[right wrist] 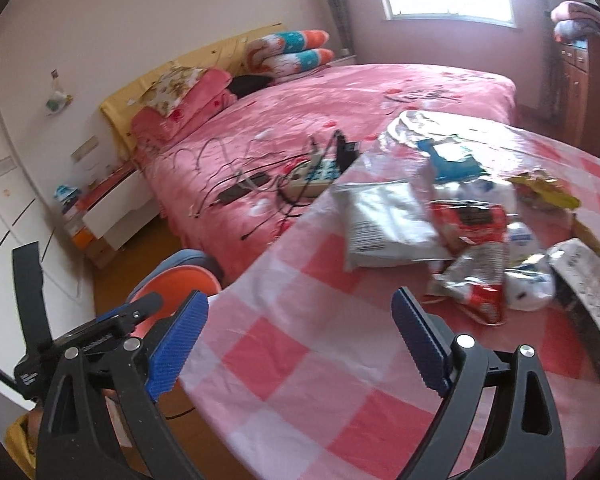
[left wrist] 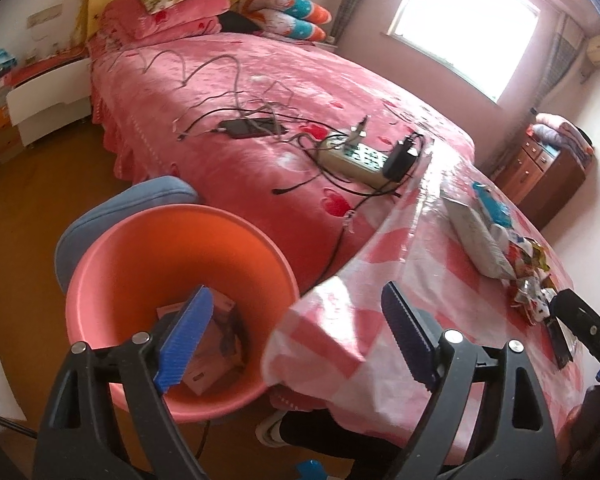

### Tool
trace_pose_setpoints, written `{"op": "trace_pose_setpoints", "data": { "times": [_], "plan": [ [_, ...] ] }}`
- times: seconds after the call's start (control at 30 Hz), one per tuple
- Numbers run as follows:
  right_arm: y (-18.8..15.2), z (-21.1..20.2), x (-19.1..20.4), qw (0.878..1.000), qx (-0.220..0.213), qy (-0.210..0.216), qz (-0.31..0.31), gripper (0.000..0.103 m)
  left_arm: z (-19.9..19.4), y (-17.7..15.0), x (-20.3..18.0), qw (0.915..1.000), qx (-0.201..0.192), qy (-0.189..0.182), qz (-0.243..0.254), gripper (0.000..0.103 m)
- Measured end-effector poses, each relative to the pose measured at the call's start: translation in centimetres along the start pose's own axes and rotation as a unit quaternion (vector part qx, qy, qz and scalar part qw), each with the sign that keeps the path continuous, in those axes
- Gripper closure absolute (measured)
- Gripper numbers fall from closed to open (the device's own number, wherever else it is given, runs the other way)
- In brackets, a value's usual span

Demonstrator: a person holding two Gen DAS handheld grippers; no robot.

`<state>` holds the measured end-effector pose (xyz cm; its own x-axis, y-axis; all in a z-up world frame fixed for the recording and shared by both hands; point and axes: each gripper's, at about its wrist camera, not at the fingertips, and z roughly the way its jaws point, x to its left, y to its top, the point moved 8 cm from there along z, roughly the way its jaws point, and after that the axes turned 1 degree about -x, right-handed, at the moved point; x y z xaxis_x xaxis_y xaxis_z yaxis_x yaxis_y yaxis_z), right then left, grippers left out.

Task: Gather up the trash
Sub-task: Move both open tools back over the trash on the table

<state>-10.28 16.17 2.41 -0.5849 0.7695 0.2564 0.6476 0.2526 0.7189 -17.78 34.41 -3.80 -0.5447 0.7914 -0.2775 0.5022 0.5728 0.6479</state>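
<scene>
An orange-pink bin (left wrist: 160, 248) stands on the floor beside the table's corner, with cardboard boxes (left wrist: 216, 344) in it. My left gripper (left wrist: 296, 300) hangs open and empty, one finger over the bin, the other over the pink checked table (left wrist: 420, 248). Trash is piled on the table at the right (left wrist: 528, 268). My right gripper (right wrist: 300, 304) is open and empty above bare cloth (right wrist: 300, 344). Ahead of it lie a white bag (right wrist: 384, 224), a red wrapper (right wrist: 472, 220), a silver-red wrapper (right wrist: 476, 284), a yellow wrapper (right wrist: 544, 188) and a blue packet (right wrist: 452, 160).
A pink bed (left wrist: 228, 80) behind the table carries a power strip (left wrist: 356, 160), a phone (left wrist: 244, 128) and tangled cables. A blue chair cushion (left wrist: 140, 196) sits behind the bin. A white nightstand (left wrist: 48, 100) and a wooden dresser (left wrist: 548, 172) line the walls. A person's shoe (left wrist: 272, 428) is under the table.
</scene>
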Motion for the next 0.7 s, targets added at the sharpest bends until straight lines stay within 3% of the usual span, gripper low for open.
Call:
{"op": "trace_pose_setpoints", "data": {
  "times": [0.7],
  "plan": [
    [-1.0, -4.9, -10.1, 0.993, -0.039, -0.103, 0.046, 0.011, -0.5, -2.0, -10.7, 0.9939, 0.025, -0.053, 0.093, 0.015]
  ]
}}
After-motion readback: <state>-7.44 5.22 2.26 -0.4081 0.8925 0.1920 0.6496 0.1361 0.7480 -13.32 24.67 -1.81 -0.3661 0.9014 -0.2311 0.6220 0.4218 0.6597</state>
